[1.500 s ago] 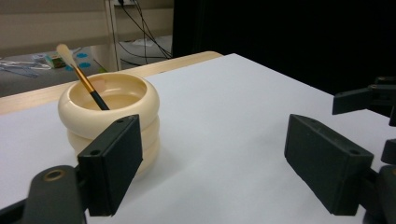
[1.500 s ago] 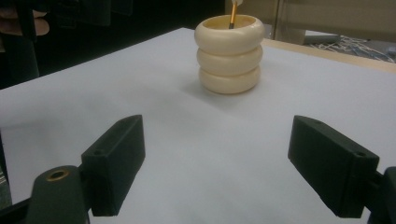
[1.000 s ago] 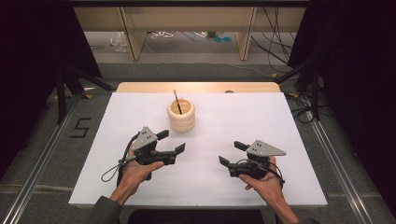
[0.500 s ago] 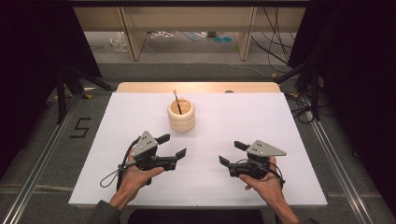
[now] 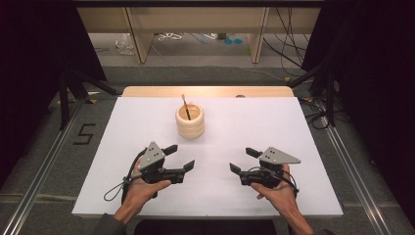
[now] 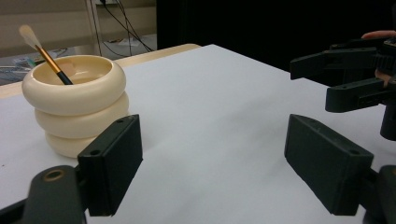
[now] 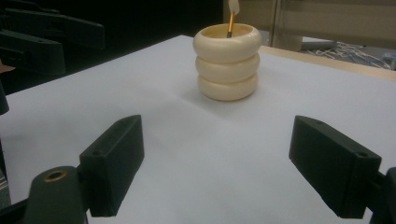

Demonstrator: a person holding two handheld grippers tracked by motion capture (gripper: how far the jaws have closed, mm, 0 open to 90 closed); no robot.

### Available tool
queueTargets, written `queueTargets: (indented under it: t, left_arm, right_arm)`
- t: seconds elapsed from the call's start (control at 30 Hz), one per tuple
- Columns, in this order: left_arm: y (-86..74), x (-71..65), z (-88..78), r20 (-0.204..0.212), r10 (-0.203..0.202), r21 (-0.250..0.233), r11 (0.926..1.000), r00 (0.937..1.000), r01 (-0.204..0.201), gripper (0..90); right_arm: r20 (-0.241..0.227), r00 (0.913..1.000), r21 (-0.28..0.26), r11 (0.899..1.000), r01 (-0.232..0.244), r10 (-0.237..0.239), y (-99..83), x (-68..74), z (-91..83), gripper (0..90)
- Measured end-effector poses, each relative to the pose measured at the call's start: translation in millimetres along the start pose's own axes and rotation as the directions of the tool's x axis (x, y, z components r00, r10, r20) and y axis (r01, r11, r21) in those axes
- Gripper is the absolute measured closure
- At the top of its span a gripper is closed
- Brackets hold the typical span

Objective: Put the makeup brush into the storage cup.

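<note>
Overhead, I hold left gripper (image 5: 179,156) and right gripper (image 5: 241,160) wide open, empty; my left gripper view reveals the brush (image 6: 45,53) tip, its bristles hidden inside the ribbed cream pot (image 6: 77,105).

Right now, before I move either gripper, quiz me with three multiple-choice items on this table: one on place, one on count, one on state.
1. Where does the cream ribbed holder of stacked rings stand on the white table?
A. at the far middle, beyond both grippers
B. at the near right corner
C. between the left gripper's jaws

2. How many rounded rings make up the holder?
A. one
B. three
C. five

3. How do the left gripper and the right gripper stand?
A. both shut on the brush
B. left shut, right open
C. both open, holding nothing

Answers: 1 A, the high view shows it past both grippers near the far edge. 2 B, the right gripper view shows three stacked bulges. 3 C, each gripper view shows wide-apart jaws over bare table; the thin orange-handled brush leans in the holder.
</note>
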State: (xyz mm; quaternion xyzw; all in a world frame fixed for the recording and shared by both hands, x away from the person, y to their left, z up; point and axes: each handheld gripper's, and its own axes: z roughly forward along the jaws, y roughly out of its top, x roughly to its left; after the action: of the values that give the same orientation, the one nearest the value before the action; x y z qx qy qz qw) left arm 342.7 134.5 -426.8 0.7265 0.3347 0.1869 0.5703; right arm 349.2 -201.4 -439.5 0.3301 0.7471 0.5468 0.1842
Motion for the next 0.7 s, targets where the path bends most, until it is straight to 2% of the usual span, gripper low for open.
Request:
queueTargets:
  t: [0.03,0.07,0.27,0.3,0.37,0.43,0.53,0.57,0.6,0.7]
  left_arm:
    - [-0.9,0.1,-0.6,-0.004,-0.009,-0.002,1.0,1.0,0.009,19.0]
    - [-1.2,1.1,-1.5,-0.004,0.0,0.0,1.0,1.0,0.0,19.0]
    - [-4.9,4.0,-6.3,-0.02,-0.003,0.004,1.0,0.9998,0.004,19.0]
    - [-6.0,4.1,-6.6,-0.021,-0.013,0.001,0.9999,0.9997,0.013,19.0]
    - [-6.9,4.6,-8.6,-0.025,0.004,0.01,0.9999,0.9997,-0.003,19.0]
    - [-8.7,2.7,-9.3,-0.026,-0.02,0.004,0.9998,0.9995,0.02,19.0]
    - [-10.7,1.9,-11.1,-0.028,-0.004,0.007,1.0,0.9996,0.005,18.9]
    - [-11.4,1.2,-11.8,-0.027,-0.011,0.007,0.9999,0.9996,0.011,18.9]
    - [-11.4,1.4,-12.6,-0.022,0.005,0.008,1.0,0.9997,-0.005,19.0]
    - [-12.0,0.3,-15.4,-0.034,0.001,0.006,1.0,0.9994,0.0,18.9]
  right_arm:
    - [-0.005,1.0,-0.006,1.0,-0.005,0.005,-0.2,0.4,0.8,18.8]
    - [0.0,1.0,-0.001,1.0,0.001,-0.001,0.1,0.1,0.0,18.8]
    - [-0.019,0.9998,-0.003,1.0,-0.009,0.009,0.5,1.3,-0.1,18.7]
    - [-0.02,0.9998,-0.005,1.0,-0.009,0.009,0.5,1.4,-0.1,18.7]
    - [-0.021,0.9998,-0.008,1.0,-0.004,0.004,0.6,1.1,0.1,18.6]
    - [-0.008,1.0,0.0,1.0,0.0,0.0,1.1,1.3,-1.3,18.6]
    - [-0.018,0.9998,-0.018,1.0,-0.007,0.007,0.5,1.6,0.3,18.5]
    - [-0.016,0.9999,-0.016,1.0,-0.006,0.006,0.6,1.7,0.0,18.5]
    - [-0.009,0.9999,-0.016,1.0,-0.004,0.004,0.6,1.6,-0.4,18.5]
    - [-0.014,0.9999,-0.012,1.0,-0.006,0.006,0.8,1.9,-1.5,18.5]
